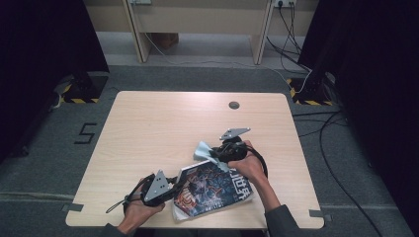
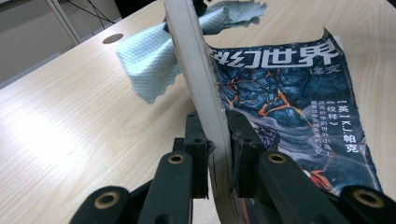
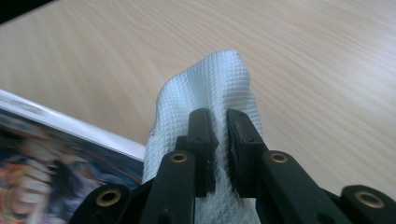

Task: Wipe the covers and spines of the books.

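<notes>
On a wooden tabletop (image 1: 163,123), the left gripper (image 2: 218,154) clamps a magazine (image 2: 289,102) edge while the right gripper (image 3: 218,140) pinches a pale blue cloth (image 3: 210,88) beside it.

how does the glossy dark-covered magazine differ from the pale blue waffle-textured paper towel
The glossy dark-covered magazine is thick, printed with dark art and white characters; the pale blue waffle-textured paper towel is thin, plain and crumpled. The magazine is far larger. The left gripper clamps the magazine, the right gripper the towel. Both are pinched between shut jaws.
</notes>
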### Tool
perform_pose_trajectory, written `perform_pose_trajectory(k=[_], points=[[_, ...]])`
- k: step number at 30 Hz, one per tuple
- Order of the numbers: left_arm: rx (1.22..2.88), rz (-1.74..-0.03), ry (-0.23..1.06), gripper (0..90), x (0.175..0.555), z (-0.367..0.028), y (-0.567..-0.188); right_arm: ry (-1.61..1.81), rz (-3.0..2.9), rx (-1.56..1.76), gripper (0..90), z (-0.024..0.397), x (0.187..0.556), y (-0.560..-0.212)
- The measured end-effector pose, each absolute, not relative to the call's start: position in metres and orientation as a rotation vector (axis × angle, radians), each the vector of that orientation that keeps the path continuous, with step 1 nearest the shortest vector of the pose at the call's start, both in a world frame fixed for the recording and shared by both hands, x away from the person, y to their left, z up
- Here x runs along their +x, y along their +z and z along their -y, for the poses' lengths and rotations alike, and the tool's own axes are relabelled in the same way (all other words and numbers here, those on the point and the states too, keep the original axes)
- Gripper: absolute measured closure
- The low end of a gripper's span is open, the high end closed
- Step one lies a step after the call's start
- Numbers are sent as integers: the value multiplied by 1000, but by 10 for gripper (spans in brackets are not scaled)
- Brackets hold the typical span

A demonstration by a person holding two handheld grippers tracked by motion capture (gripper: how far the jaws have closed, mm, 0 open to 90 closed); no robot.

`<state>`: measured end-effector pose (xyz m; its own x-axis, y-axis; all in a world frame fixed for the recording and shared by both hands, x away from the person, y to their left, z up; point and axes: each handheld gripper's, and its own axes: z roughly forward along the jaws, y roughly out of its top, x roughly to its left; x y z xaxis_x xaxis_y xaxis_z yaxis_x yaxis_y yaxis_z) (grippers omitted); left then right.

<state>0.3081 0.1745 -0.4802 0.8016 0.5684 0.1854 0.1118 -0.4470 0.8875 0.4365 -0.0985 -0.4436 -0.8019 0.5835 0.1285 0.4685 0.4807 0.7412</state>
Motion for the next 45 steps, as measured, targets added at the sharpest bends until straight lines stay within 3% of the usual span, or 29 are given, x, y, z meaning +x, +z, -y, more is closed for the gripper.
perform_pose_trajectory(k=[18, 22, 31, 38, 45], points=[[1979, -500, 575, 794, 307, -173, -479, 1027, -2425, 1303, 812, 178, 475, -486], [1976, -501, 571, 792, 307, -174, -478, 1028, -2411, 1288, 817, 180, 473, -481], [1976, -502, 573, 790, 307, -174, -479, 1205, -2259, 1180, 819, 193, 456, -422], [1979, -503, 579, 789, 307, -174, -478, 1154, -2225, 1200, 819, 212, 445, -418], [1976, -516, 583, 787, 308, -175, -478, 1066, -2148, 1327, 818, 264, 427, -426]])
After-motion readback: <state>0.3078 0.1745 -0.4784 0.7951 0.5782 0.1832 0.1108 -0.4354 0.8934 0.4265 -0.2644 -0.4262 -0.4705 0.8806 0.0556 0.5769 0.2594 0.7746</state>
